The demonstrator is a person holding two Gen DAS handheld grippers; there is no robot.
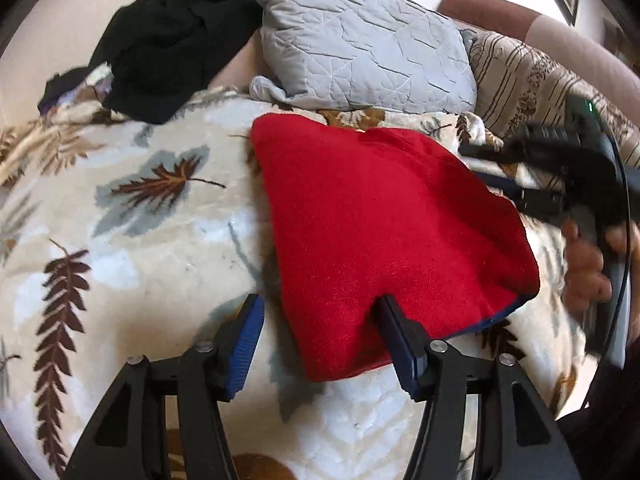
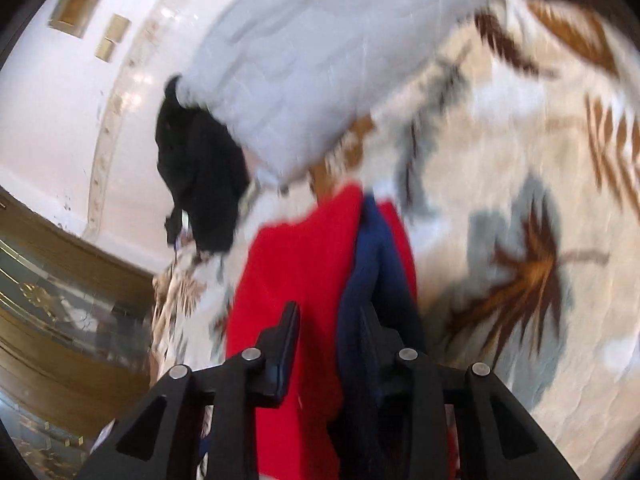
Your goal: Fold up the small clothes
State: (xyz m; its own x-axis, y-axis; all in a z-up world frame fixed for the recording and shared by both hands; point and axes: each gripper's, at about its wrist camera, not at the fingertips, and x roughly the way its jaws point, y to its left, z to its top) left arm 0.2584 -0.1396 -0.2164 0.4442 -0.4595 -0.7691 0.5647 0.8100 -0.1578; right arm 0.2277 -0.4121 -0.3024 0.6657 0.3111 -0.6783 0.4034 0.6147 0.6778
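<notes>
Red garment (image 1: 384,232) with navy lining, lying part-folded on the leaf-print bed blanket (image 1: 152,240), just in front of a grey pillow (image 1: 360,44). Left claw (image 1: 320,344) spread, one finger over the near red edge, nothing pinched. Right claw (image 2: 332,344) narrowed around a lifted bunch of red and navy cloth; a firm pinch cannot be told through blur. Risk: layers slipping free mid-lift, undoing the fold, or dragging toward the black clothes (image 1: 172,36).
</notes>
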